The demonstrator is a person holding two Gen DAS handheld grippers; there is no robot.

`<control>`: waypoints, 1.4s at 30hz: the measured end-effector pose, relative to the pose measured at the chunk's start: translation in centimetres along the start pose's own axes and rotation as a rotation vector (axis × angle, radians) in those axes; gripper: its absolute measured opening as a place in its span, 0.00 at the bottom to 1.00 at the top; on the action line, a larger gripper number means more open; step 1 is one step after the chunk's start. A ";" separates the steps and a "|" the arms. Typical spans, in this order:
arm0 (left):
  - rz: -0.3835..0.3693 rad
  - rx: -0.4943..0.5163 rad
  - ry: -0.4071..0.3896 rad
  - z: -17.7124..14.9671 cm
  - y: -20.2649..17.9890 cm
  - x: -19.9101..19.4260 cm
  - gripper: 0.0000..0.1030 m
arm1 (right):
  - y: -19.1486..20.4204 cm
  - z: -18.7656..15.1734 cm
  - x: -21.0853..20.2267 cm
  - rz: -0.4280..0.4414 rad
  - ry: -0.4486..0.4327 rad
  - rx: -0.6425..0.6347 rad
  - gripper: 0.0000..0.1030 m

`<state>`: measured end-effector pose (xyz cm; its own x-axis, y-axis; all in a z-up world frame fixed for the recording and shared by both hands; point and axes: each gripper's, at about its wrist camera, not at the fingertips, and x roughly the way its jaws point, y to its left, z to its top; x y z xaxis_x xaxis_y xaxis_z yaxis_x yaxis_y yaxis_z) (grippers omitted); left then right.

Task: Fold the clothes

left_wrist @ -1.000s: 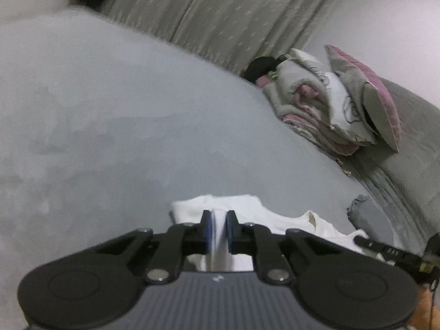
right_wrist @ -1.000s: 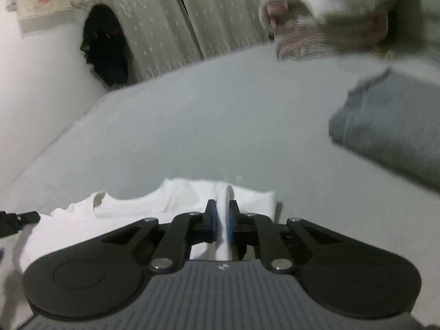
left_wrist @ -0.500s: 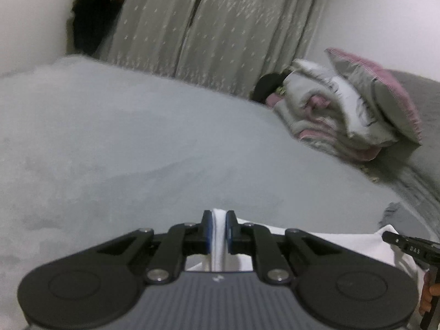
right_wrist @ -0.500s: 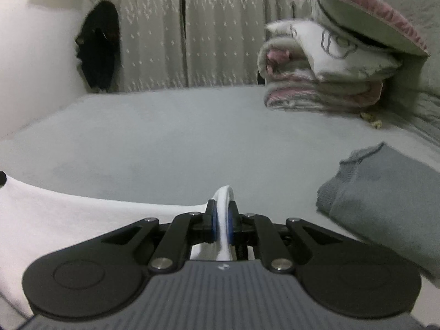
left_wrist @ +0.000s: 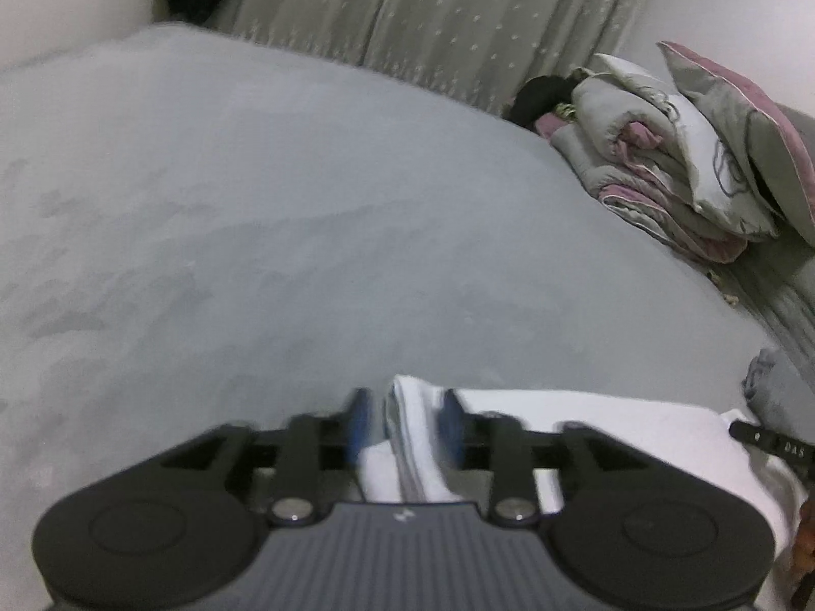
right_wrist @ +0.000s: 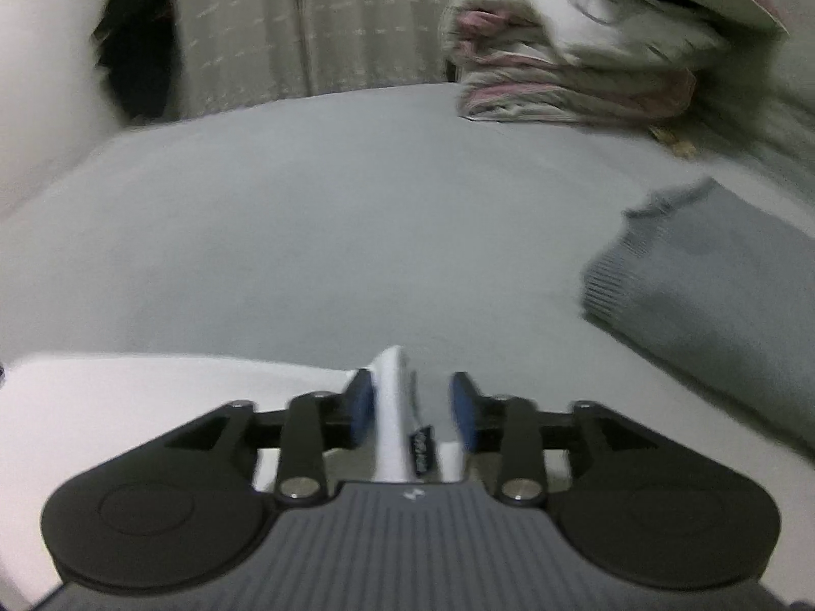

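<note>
Both tools' jaws, pinched shut 1 s ago, now opening w/ white garment (left_wrist: pixel 611 422) fold loose btwn pads.

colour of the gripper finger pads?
Blue pads on black fingers, clearest in the right wrist view, with the white garment between them.

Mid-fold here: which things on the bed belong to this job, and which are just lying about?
In the job:
- white cotton T-shirt, its folded edge between both tongs
- left tongs and right tongs, jaws opening

Lying about:
- folded grey knitted sweater
- stacked grey and pink quilts
- pink-edged pillow
- dark garment hanging by the curtain
</note>
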<state>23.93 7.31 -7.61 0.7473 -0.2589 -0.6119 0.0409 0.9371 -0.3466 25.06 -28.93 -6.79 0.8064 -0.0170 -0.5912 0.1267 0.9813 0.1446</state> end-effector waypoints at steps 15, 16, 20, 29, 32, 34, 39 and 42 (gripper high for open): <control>-0.198 -0.352 0.236 -3.5 1.3 -3.4 0.71 | -5.3 -3.9 -7.0 0.205 0.114 0.440 0.56; -0.205 -0.356 0.235 -4.1 1.1 -3.3 0.71 | -5.2 -4.2 -7.2 0.209 0.108 0.443 0.56; -0.204 -0.349 0.179 -5.3 0.3 -3.5 0.70 | -4.0 -4.8 -7.6 0.199 0.083 0.423 0.56; -0.157 -0.275 0.098 -5.6 -1.2 -3.3 0.69 | -1.6 -4.5 -8.9 -0.001 -0.013 0.336 0.57; -0.157 -0.309 0.080 -5.7 -0.9 -3.4 0.69 | -2.0 -5.2 -8.9 -0.002 -0.008 0.384 0.63; -0.149 -0.330 0.067 -5.9 -0.9 -3.5 0.69 | -2.4 -5.8 -8.2 0.031 0.014 0.432 0.65; -0.094 -0.345 0.028 -6.3 -1.1 -3.4 0.48 | -1.5 -6.2 -7.8 0.102 0.016 0.410 0.49; -0.097 -0.392 0.006 -6.6 -0.9 -3.3 0.37 | -1.0 -6.4 -7.8 0.106 0.009 0.402 0.36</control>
<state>17.02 5.80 -9.96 0.7487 -0.3439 -0.5667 -0.1461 0.7484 -0.6470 14.95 -28.54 -7.37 0.8224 0.0832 -0.5628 0.2602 0.8246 0.5022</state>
